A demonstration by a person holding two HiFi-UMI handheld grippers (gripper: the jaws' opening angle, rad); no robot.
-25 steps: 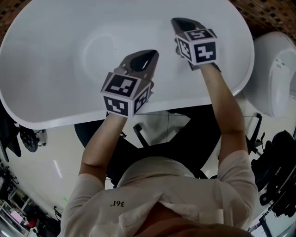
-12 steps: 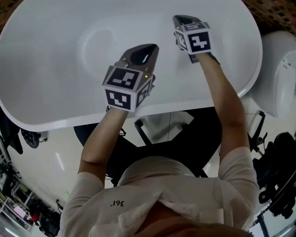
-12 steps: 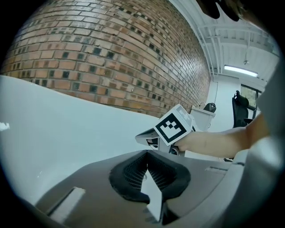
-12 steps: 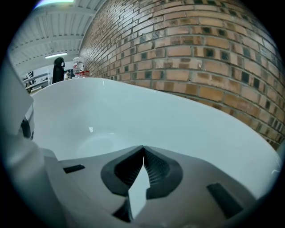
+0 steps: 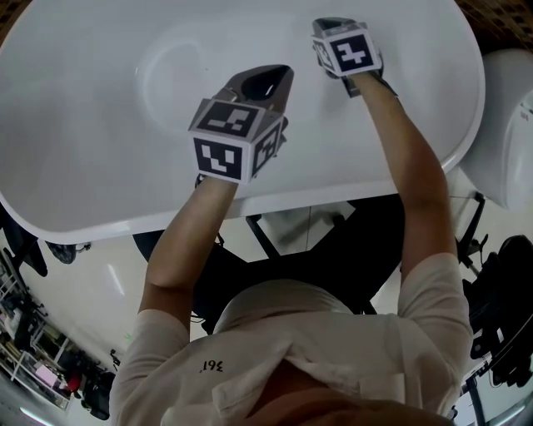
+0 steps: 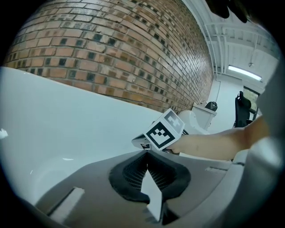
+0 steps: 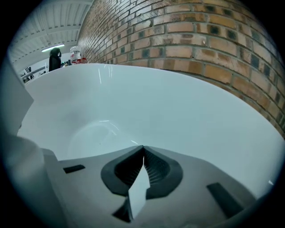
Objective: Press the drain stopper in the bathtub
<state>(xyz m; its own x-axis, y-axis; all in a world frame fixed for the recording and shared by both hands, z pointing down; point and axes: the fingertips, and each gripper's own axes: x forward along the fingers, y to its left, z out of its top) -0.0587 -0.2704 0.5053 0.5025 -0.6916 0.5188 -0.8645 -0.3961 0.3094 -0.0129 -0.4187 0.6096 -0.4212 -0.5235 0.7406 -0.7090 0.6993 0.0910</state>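
A white oval bathtub fills the head view, and I lean over its near rim. My left gripper hangs over the basin near the middle, its jaws closed tip to tip with nothing between them. My right gripper is farther in and to the right, also shut and empty. Its marker cube and the forearm behind it show in the left gripper view. The right gripper view looks down the smooth tub wall toward the basin floor. I cannot make out the drain stopper in any view.
A white toilet stands just right of the tub, also visible as the toilet behind the right arm. A brick wall runs along the tub's far side. Black stands and gear crowd the floor at the right.
Both grippers have moved a little farther out over the basin, the right one deeper toward the far side. Both stay shut.
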